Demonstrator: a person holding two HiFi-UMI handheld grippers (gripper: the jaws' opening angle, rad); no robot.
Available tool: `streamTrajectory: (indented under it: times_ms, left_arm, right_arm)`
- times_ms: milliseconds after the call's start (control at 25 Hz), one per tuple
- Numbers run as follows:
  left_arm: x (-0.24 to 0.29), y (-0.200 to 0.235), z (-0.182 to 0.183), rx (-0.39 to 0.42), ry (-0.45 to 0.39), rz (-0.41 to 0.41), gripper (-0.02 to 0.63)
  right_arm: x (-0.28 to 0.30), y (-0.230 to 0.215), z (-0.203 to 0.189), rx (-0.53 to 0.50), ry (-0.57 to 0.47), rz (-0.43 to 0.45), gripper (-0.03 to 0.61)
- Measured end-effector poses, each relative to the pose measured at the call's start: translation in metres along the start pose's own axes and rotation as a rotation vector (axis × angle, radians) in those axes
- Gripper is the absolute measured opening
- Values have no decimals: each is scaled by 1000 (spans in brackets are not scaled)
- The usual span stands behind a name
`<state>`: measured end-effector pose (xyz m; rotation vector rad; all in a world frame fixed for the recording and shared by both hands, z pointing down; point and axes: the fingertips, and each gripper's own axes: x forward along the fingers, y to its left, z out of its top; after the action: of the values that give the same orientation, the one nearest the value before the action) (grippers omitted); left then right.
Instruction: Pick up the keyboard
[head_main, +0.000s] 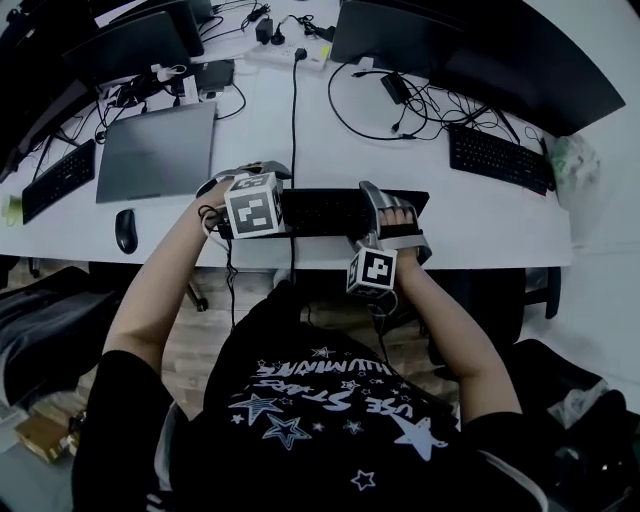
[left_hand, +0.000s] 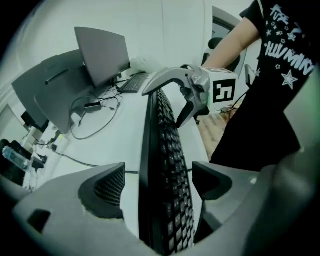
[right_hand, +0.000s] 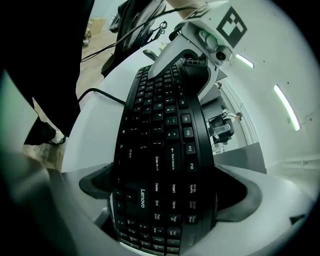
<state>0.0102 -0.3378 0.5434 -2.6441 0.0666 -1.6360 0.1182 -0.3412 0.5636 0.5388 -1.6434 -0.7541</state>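
Head view showed the keyboard (head_main: 320, 212) lying crosswise at the desk's (head_main: 270, 140) 6 o'clock edge, right in front of the person. One gripper was at each end, probably because a board this long and thin would sag or swing if held at one end only.

The left gripper (head_main: 262, 178) sat at the keyboard's 9 o'clock end. In the left gripper view the board ran edge-on between its jaws, key side towards one pad and underside towards the other. The jaws stood apart. A strip of pale desk showed between one pad and the underside, so this end looked straddled rather than clamped.

The right gripper (head_main: 395, 215) was at the 3 o'clock end. In the right gripper view the keys faced the camera, and the board's front and back edges filled the gap between the pads. Both pads looked pressed against it, so I judged this end gripped.

The two grippers were turned differently, one across the thickness and one across the depth. The lift would therefore depend on the left jaws closing first. Otherwise the right grip alone would carry the weight and the board could twist.

The keyboard's cable (head_main: 293, 120) ran off towards 12 o'clock, and it would pull tight if the board were raised far. A laptop (head_main: 157, 150) lay at 10 o'clock, well apart from the keyboard. I could not tell whether the keyboard had already left the desk.
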Motion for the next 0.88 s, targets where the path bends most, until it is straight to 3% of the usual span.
streamTrajectory:
  times_ms: [200, 400, 480, 560, 640, 880]
  left_arm:
    - [9, -11, 10, 40, 34, -103, 419]
    - [24, -35, -19, 35, 254, -202, 416]
    - [25, -37, -20, 33, 273, -197, 402]
    - [27, -33, -25, 11, 306, -161, 309]
    - [28, -33, -30, 1, 340, -142, 256]
    - [25, -42, -25, 5, 316, -120, 206]
  right_arm:
    - [-8, 0, 1, -11, -6, -85, 580]
    - [-15, 3, 2, -27, -37, -159, 580]
    - [-18, 2, 2, -27, -34, -183, 580]
    - [-20, 3, 2, -26, -25, -199, 579]
    - [-20, 3, 2, -26, -14, -214, 578]
    - [-25, 3, 3, -41, -11, -276, 578]
